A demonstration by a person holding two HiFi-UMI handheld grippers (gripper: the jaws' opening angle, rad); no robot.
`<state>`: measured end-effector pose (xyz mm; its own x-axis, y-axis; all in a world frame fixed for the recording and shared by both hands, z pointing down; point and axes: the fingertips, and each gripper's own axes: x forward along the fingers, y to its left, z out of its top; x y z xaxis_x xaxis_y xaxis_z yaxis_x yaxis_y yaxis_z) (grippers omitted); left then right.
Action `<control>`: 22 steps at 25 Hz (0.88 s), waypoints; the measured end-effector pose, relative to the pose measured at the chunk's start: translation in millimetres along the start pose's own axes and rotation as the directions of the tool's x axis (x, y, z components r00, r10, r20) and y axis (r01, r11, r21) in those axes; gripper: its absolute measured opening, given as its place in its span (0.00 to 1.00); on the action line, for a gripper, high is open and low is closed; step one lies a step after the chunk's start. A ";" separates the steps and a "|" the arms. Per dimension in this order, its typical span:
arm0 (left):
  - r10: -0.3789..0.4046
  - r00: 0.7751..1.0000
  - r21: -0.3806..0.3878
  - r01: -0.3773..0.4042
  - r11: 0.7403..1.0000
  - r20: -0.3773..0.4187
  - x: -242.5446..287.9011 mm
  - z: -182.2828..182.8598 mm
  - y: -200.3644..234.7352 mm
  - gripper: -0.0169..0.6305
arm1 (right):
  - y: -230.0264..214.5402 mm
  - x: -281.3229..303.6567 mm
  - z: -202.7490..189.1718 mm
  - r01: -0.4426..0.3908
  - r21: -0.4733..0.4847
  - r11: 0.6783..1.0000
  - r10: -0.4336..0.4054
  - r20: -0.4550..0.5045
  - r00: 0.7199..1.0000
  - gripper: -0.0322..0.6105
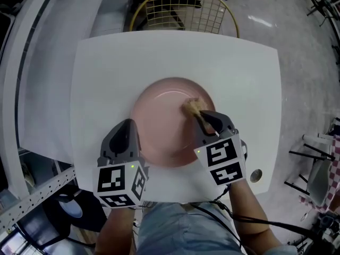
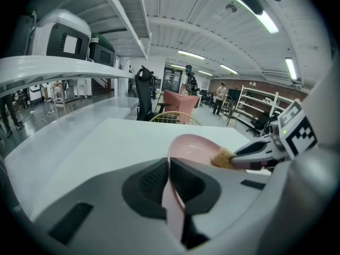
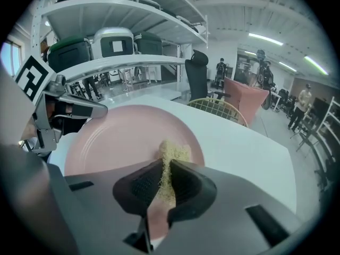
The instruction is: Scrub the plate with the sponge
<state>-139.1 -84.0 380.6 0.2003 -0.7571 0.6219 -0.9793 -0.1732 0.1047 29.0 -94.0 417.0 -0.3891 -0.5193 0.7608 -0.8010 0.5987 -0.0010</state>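
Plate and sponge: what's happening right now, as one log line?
left gripper: shut on plate rim | right gripper: shut on sponge | sponge: on plate | plate: on table

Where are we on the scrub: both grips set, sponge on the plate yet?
Done: left gripper is shut on the near rim of the pink plate; right gripper is shut on the sponge. In hand: the sponge touches the plate's inner face, right of centre. Left: the scrubbing itself; how much is already cleaned cannot be told.
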 end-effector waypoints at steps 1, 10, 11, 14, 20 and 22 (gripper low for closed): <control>-0.002 1.000 -0.001 0.002 1.000 0.000 -0.1 0.2 -0.6 0.06 | -1.9 2.0 2.9 0.006 -0.004 1.000 -0.006 0.002 1.000 0.13; -0.019 1.000 -0.009 0.019 1.000 0.011 -0.6 4.0 -3.5 0.06 | -3.3 16.8 27.9 0.033 -0.050 0.998 -0.032 0.026 0.999 0.13; -0.021 1.000 -0.010 0.021 1.000 0.013 -0.7 5.0 -4.1 0.06 | -2.3 17.9 30.7 0.032 -0.055 0.998 -0.031 0.030 0.999 0.13; -0.026 1.000 -0.012 0.026 1.000 0.018 -1.5 6.7 -5.6 0.06 | 2.1 20.8 38.4 0.025 -0.071 0.997 -0.022 0.046 0.999 0.13; -0.029 0.999 -0.018 0.030 0.999 0.020 -1.8 7.7 -5.1 0.06 | 22.8 24.8 53.4 -0.018 -0.119 0.993 0.028 0.083 0.996 0.13; -0.027 0.999 -0.020 0.027 0.999 0.022 -1.6 8.3 -3.8 0.06 | 30.8 25.1 57.4 -0.038 -0.135 0.990 0.051 0.096 0.994 0.13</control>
<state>-135.4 -87.4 372.7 0.2271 -0.7656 0.6019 -0.9739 -0.1809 0.1374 -31.5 -123.7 398.9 -0.4715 -0.5440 0.6941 -0.7168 0.6949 0.0577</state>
